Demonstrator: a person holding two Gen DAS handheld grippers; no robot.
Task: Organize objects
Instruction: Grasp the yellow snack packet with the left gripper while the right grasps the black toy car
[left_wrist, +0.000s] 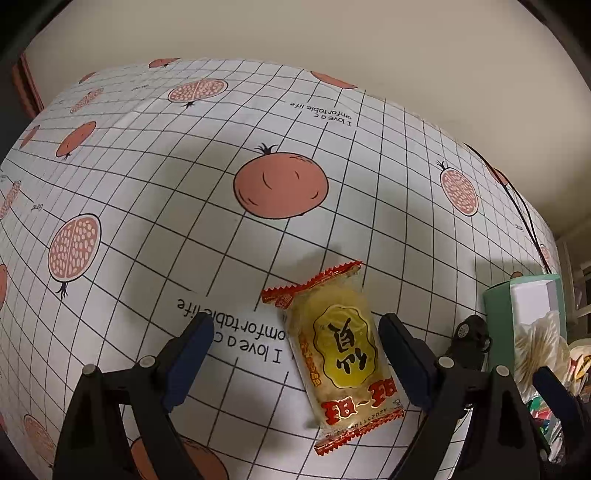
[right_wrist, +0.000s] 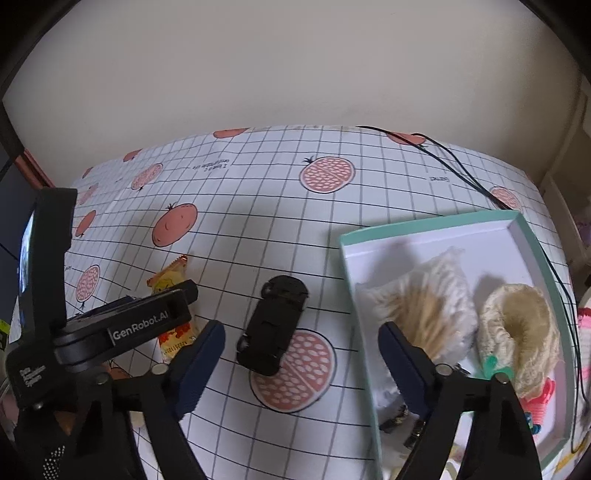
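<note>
A yellow snack packet (left_wrist: 338, 354) with red crimped ends lies flat on the gridded tablecloth, close beside the right finger of my open left gripper (left_wrist: 297, 328). The right wrist view shows the same snack packet (right_wrist: 168, 284) half hidden behind the left gripper's body. A black toy car (right_wrist: 273, 328) lies on the cloth just ahead of my right gripper (right_wrist: 303, 332), which stands open and holds nothing. The black toy car (left_wrist: 471, 332) peeks out behind the left gripper's right finger. A shallow teal box (right_wrist: 517, 229) to the right holds a bag of cotton swabs (right_wrist: 432, 302) and a cream woven piece (right_wrist: 517, 325).
The teal box (left_wrist: 498, 310) stands at the right edge of the left wrist view. A black cable (right_wrist: 461, 166) runs along the table's far right side and behind the box. A cream wall rises behind the table. Small colourful bits (right_wrist: 539, 398) lie in the box's near corner.
</note>
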